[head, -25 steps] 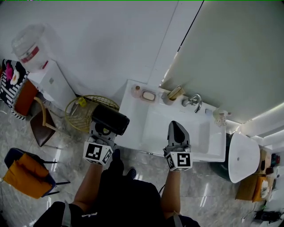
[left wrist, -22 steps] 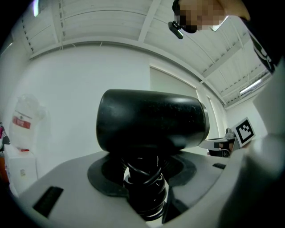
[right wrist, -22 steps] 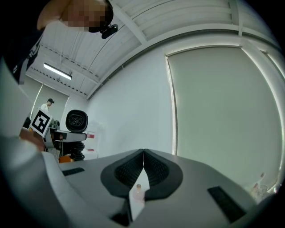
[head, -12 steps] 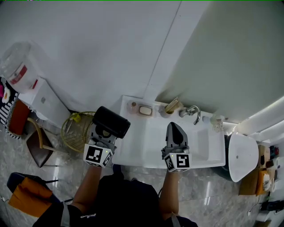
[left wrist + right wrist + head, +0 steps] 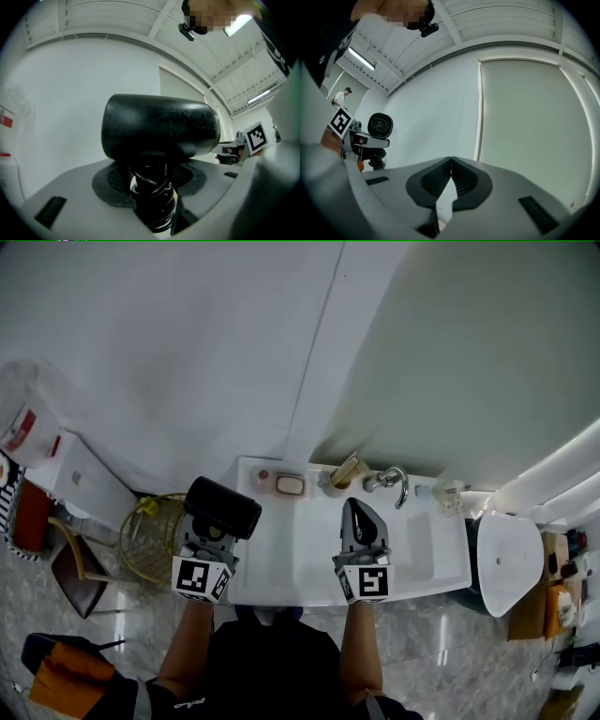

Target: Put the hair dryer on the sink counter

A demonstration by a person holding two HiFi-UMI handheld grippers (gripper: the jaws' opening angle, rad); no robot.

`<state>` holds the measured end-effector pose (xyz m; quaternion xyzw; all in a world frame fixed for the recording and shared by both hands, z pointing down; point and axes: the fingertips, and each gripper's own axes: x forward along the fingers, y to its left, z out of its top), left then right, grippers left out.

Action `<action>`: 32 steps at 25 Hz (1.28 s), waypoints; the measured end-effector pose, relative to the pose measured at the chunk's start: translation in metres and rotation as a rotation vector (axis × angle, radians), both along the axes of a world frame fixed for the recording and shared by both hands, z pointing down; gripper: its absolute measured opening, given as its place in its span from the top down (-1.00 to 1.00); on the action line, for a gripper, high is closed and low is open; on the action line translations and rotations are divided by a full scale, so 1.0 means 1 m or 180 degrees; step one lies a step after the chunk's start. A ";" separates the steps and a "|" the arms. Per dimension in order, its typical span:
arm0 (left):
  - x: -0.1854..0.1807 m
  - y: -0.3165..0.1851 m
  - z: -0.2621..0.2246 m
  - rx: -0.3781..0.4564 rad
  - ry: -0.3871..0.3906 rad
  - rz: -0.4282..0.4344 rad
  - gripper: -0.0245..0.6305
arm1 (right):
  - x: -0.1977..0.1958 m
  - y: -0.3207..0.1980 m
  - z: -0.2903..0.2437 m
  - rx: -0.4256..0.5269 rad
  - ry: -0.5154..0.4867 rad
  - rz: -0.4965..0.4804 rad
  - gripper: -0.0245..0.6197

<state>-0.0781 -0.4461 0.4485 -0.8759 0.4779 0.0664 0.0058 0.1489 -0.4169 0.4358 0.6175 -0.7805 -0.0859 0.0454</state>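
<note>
Oval soap dish (image 5: 290, 486) on the white sink counter (image 5: 267, 554) holds a pale bar; round wire basket (image 5: 148, 532) on the floor holds a yellow item. Left gripper (image 5: 212, 531), level, pinches the handle of the black barrel-shaped hair dryer (image 5: 223, 507) in the air at the counter's left end. Right gripper (image 5: 357, 512), level over the basin, jaws pressed together, empty. Red jug label (image 5: 25, 425) unreadable.

Washroom corner set inside a larger hall — a white sink counter (image 5: 272, 545) against a plain wall carries a chrome faucet (image 5: 394, 482) and a soap dish (image 5: 289, 486), above a glossy tiled floor (image 5: 450, 648). The gripper views show a high ribbed ceiling (image 5: 501, 21) with strip lights (image 5: 361, 58).
</note>
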 end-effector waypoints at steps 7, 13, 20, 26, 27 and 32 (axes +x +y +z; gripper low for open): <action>0.019 -0.008 0.014 -0.0199 -0.0128 -0.0190 0.25 | 0.018 -0.017 -0.004 0.0166 -0.0250 -0.0110 0.83; 0.033 -0.020 0.079 -0.1096 -0.0304 -0.0455 0.25 | 0.031 -0.029 0.011 0.0060 -0.0441 -0.0228 0.83; 0.041 -0.021 0.186 -0.2173 -0.0495 -0.0641 0.25 | 0.034 -0.038 0.025 -0.0033 -0.0391 -0.0293 0.83; 0.051 -0.016 0.274 -0.2996 -0.0693 -0.0572 0.25 | 0.036 -0.041 0.030 -0.0039 -0.0374 -0.0311 0.83; 0.053 -0.016 0.287 -0.3117 -0.0749 -0.0560 0.25 | 0.037 -0.043 0.029 -0.0032 -0.0385 -0.0310 0.83; 0.061 -0.021 0.335 -0.3583 -0.1086 -0.0487 0.25 | 0.042 -0.047 0.031 -0.0013 -0.0426 -0.0285 0.83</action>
